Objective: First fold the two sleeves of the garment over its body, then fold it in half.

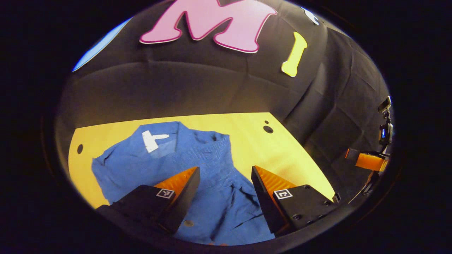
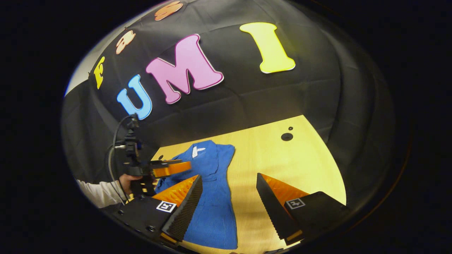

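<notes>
While blue shirt (image 1: 197, 176) lies flat on yellow surface (image 1: 282, 155), collar toward booth wall, left tongs (image 1: 225, 173) hover above shirt body, wide open, empty. Right tongs (image 2: 229, 180) above shirt's edge, wide open, empty. Hand (image 2: 126, 181) holds left tongs beside shirt.

A blue shirt (image 1: 197, 176) lies flat on its back, collar at twelve o'clock, hem toward six. A white tag (image 1: 152, 139) shows inside the neck. In the right gripper view the shirt (image 2: 212, 201) looks long and narrow — its three o'clock sleeve already folded in over the body, the fabric lightly creased.
</notes>
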{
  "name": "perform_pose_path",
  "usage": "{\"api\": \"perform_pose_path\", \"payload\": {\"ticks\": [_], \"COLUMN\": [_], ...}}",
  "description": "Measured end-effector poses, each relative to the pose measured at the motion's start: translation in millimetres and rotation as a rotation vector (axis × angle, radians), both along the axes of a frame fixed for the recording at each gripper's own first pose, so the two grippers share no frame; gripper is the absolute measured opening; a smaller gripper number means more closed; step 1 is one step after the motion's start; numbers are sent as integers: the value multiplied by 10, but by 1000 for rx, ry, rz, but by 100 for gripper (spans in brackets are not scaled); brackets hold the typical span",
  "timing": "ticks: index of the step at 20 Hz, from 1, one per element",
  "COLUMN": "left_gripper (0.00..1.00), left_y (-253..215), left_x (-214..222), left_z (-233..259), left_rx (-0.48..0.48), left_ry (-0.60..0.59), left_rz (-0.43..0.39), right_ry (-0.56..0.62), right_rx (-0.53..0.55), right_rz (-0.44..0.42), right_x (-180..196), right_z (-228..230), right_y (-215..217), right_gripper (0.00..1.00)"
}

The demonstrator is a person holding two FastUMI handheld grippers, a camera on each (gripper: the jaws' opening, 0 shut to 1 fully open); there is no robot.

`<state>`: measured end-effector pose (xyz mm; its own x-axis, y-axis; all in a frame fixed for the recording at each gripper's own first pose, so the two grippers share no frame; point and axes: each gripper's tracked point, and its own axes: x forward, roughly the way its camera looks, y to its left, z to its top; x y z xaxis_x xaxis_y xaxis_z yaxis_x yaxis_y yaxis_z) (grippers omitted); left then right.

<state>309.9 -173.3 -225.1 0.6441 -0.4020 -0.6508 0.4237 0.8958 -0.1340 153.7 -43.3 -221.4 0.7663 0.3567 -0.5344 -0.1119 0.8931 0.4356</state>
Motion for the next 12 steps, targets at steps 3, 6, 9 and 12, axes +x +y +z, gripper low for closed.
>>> {"api": "perform_pose_path", "payload": {"ticks": [3,6,9,12], "left_gripper": [85,85,85,85], "left_y": [794,1515,1892,2226], "left_x": [-585,-1254,-1819,-2261], "left_z": [-123,-361,-616,-866], "left_rx": [113,195,153,149], "left_ry": [63,163,291,410], "left_rz": [114,256,371,465], "right_ry": [78,181,267,351], "right_rx": [4,-23,-35,-80], "right_rz": [43,67,95,138], "right_x": [-124,-377,-615,-904], "right_z": [-212,-497,-685,-910], "right_y": [259,430,685,839], "right_gripper": [97,97,97,97]}}
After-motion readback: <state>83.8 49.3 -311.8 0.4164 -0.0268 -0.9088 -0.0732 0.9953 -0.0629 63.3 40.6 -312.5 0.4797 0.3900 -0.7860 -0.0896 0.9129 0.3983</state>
